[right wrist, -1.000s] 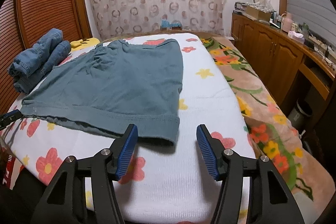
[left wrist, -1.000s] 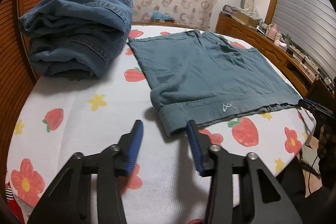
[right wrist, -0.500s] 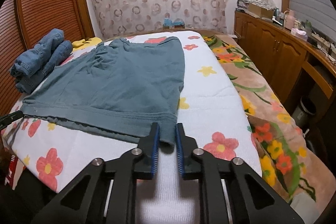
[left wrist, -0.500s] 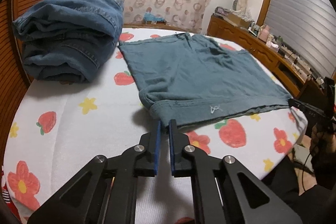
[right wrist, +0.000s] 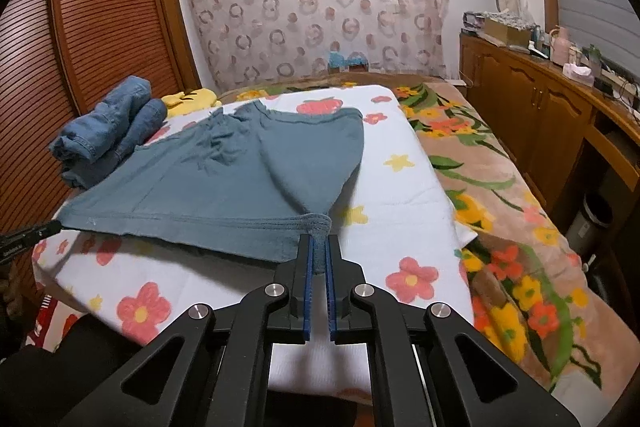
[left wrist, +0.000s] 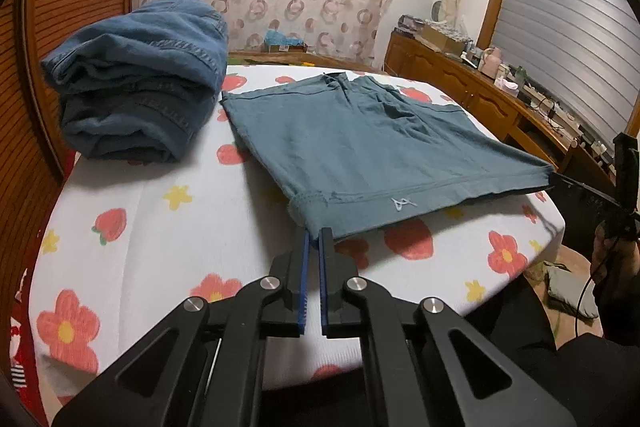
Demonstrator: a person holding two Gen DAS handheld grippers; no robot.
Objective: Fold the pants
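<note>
Teal pants (left wrist: 360,147) spread on bed (left wrist: 168,239), near hem lifted off white flowered sheet, stretched taut between both claws; left claw (left wrist: 313,239) pinched closed on one hem corner, right claw (right wrist: 319,247) pinched closed on other corner, fabric bunched between pads; folded jeans (left wrist: 140,83) just beside pants, far left; wooden cabinet (right wrist: 532,115) along right wall
</note>
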